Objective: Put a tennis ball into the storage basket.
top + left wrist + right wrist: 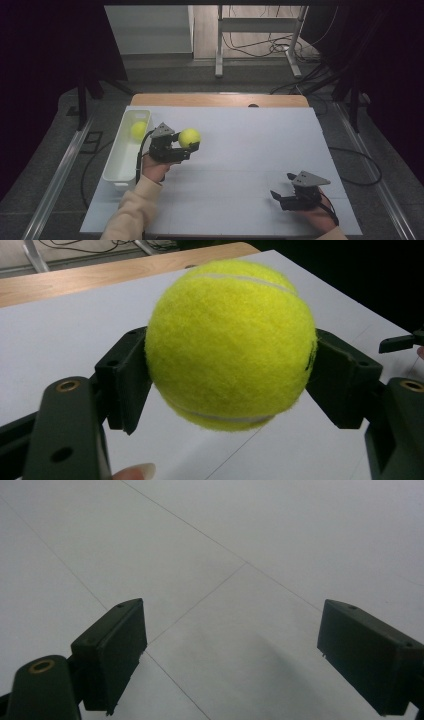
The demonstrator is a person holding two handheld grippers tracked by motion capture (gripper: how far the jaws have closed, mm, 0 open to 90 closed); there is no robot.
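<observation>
A yellow-green tennis ball (189, 137) (230, 342) is clamped between the two black jaws of my left gripper (190, 145) (230, 385), held above the white table to the right of the bin. A second tennis ball (138, 129) lies inside the white bin (116, 162) at the table's left edge. My right gripper (283, 186) (232, 655) rests low near the table's front right, its jaws spread wide with bare table surface between them.
The white tabletop (250, 145) stretches between the two grippers. A wooden strip (220, 99) runs along the far edge. Beyond it stand a metal frame's legs (218, 65) and cables on the floor. Dark floor rails flank both sides.
</observation>
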